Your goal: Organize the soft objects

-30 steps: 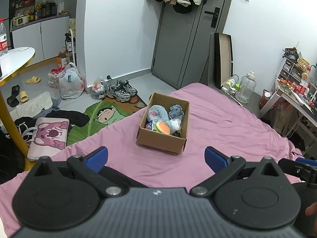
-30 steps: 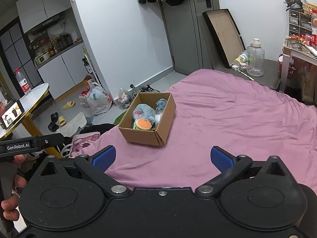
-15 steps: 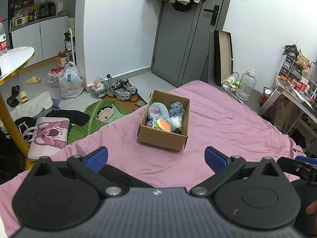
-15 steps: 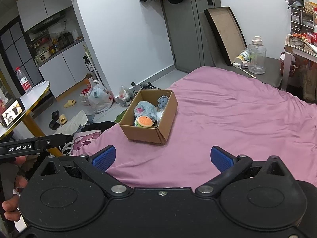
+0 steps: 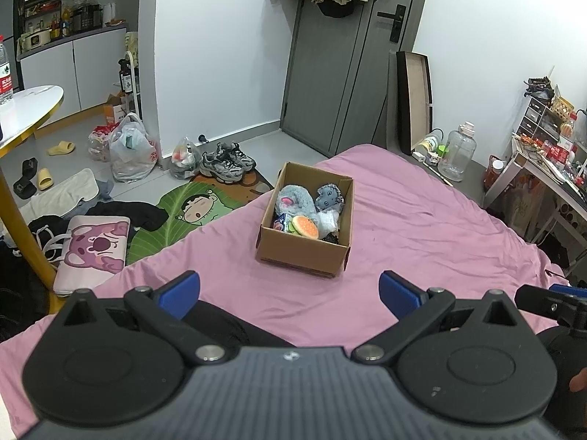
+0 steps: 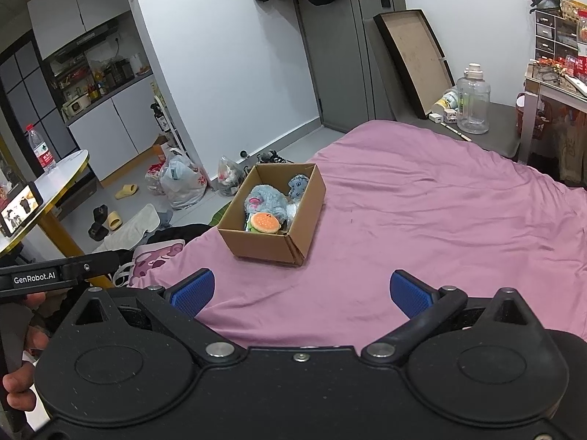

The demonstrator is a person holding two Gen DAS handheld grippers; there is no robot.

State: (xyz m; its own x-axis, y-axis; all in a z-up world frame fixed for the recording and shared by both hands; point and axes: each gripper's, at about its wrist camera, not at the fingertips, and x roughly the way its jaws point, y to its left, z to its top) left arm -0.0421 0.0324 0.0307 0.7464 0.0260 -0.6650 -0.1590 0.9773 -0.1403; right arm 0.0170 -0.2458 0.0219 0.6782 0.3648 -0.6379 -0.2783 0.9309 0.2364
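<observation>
Both grippers, left gripper [image 5: 290, 291] and right gripper [image 6: 302, 291], hang empty with fingers spread apart over the bed's near edge. The cardboard box [image 5: 301, 253] of soft toys [image 5: 295, 201] sits near the bed's [image 6: 440, 220] far left corner, bare sheet all around it.

"GenRobot.AI" stands on the left tongs' arm [image 6: 35, 278]; bottle label [image 6: 46, 159] seems illegible.

The left gripper [image 5: 290, 291] is held level with its blue-padded fingers [image 5: 178, 291] spread wide, gripping nothing. The right gripper [image 6: 300, 291] is likewise wide apart and empty-handed.
</observation>
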